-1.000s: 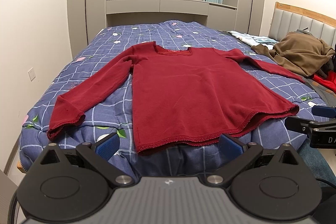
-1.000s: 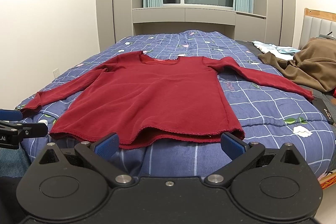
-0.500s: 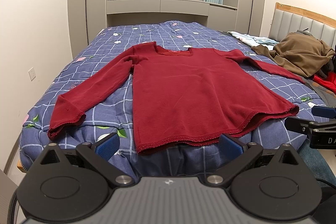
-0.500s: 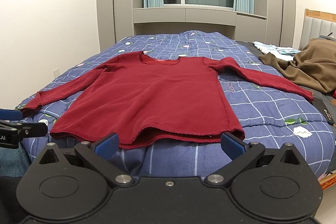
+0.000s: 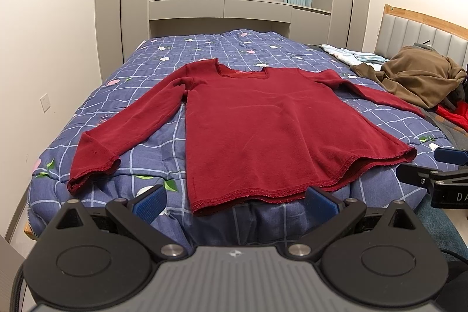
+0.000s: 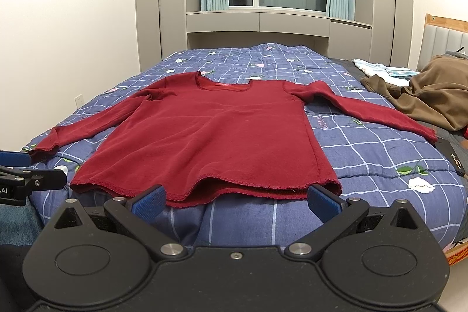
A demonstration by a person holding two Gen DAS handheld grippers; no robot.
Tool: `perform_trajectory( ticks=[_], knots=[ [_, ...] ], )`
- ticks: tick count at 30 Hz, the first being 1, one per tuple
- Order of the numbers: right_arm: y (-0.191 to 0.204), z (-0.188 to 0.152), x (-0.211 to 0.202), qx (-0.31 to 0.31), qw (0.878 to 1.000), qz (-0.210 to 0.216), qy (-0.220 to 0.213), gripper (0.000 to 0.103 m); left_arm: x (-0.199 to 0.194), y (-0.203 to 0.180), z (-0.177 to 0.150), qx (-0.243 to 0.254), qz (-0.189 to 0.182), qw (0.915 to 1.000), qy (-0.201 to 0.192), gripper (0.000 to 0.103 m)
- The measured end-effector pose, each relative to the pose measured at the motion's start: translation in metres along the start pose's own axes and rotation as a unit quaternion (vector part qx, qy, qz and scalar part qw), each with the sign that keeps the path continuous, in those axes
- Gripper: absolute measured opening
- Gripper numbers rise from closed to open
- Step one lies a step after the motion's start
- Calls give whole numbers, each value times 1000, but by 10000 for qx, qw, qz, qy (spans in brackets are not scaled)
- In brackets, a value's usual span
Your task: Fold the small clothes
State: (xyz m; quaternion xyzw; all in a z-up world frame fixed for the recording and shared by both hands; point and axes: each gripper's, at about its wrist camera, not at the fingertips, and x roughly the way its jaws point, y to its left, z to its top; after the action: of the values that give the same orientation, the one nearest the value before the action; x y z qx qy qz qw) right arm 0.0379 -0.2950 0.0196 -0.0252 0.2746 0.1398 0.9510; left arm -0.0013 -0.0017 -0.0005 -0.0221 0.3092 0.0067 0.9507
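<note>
A dark red long-sleeved top [image 5: 263, 130] [image 6: 216, 136] lies flat on the bed, both sleeves spread out, its hem hanging slightly over the near edge. My left gripper [image 5: 235, 202] is open and holds nothing, level with the hem and short of it. My right gripper [image 6: 235, 201] is open too, empty, just in front of the hem. Each gripper shows at the side of the other's view: the right one [image 5: 438, 174], the left one [image 6: 26, 174].
The bed carries a blue checked quilt [image 5: 248, 48] [image 6: 365, 165]. A brown garment [image 5: 418, 78] [image 6: 433, 98] and other clothes are heaped at the right by the headboard [image 5: 424, 28]. Wall and cupboards stand behind and to the left.
</note>
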Motion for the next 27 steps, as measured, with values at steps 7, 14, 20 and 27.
perform_trajectory(
  ticks=[7, 14, 20, 27],
  knots=[
    [1, 0, 1, 10, 10000, 4, 5, 103, -1, 0, 0, -7, 7, 10000, 6, 103],
    [-5, -2, 1, 76, 10000, 36, -1, 103, -7, 4, 3, 5, 35, 10000, 63, 103],
    [-15, -1, 7, 220, 9997, 112, -47, 103, 9, 2, 9, 79, 86, 9996, 250, 103],
    [-49, 16, 36, 207, 9995, -166, -193, 103, 45, 5, 45, -113, 197, 9990, 377, 103]
  ],
)
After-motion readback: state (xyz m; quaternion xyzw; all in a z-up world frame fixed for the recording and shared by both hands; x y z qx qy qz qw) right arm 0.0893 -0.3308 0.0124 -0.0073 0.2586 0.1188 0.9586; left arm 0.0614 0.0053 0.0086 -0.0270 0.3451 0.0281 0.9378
